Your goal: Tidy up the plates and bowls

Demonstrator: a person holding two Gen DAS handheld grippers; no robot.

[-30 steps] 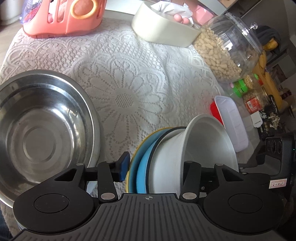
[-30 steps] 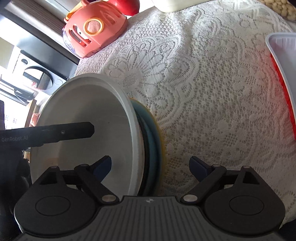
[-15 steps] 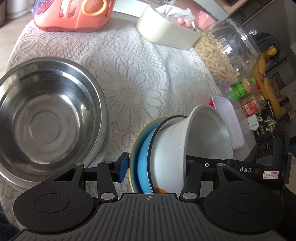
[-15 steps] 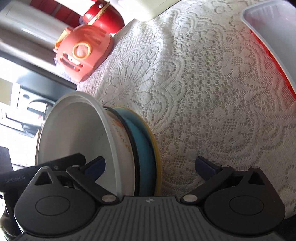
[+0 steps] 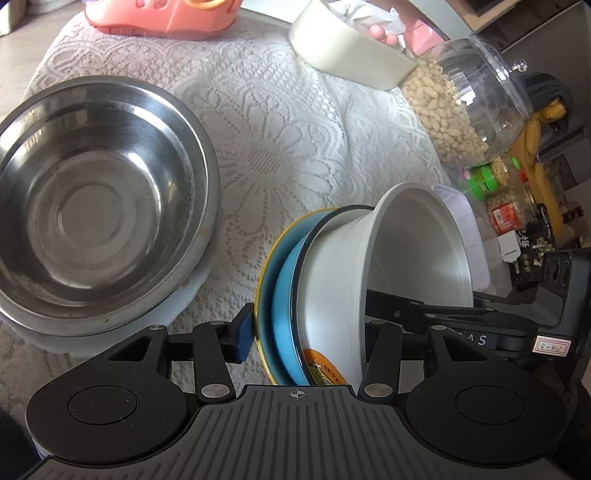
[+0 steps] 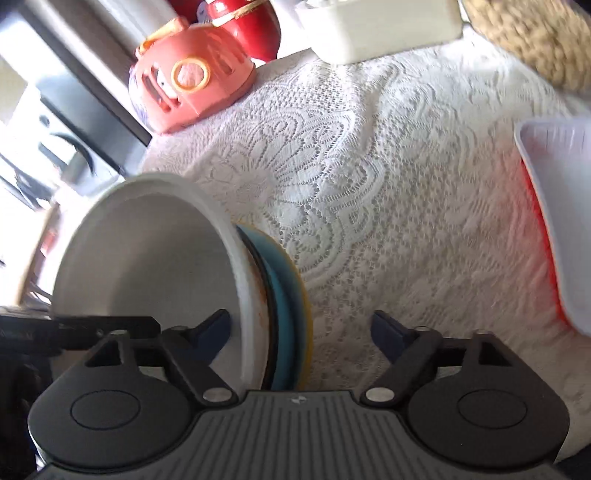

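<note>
Left wrist view, left to right. Large round stainless-steel bowl (image 5: 99, 206), brushed interior with concentric rings on its flat base, fills the left half of the frame; it sits on a pale round plate (image 5: 192, 291) of which only an edge shows. White lace tablecloth (image 5: 273, 155), openwork flower pattern, covers the table. Lower centre: nested stack held on edge, made of a yellow-rimmed plate (image 5: 264, 295), a glossy blue plate (image 5: 282, 306) and a smooth white deep bowl (image 5: 388, 273) with its mouth turned toward the right of the frame. Left gripper (image 5: 301, 341) is clamped across this stack: the blue pad presses the yellow rim, the other finger sits inside the white bowl. Upper centre: coral plastic basket (image 5: 159, 14) and cream oval tub (image 5: 347, 55). Upper right: clear rounded jar of peanuts (image 5: 461, 110).

Right wrist view, left to right. The white deep bowl (image 6: 147, 266) stands at lower left, the blue plate (image 6: 282, 314) and yellow rim behind it. Right gripper (image 6: 301, 332) is spread wide, straddling the stack; the left pad is close to the inner wall of the bowl, contact unclear, and the right pad hangs free over the lace. Translucent plastic tray (image 6: 554, 221), red underneath, at the right edge.
</note>
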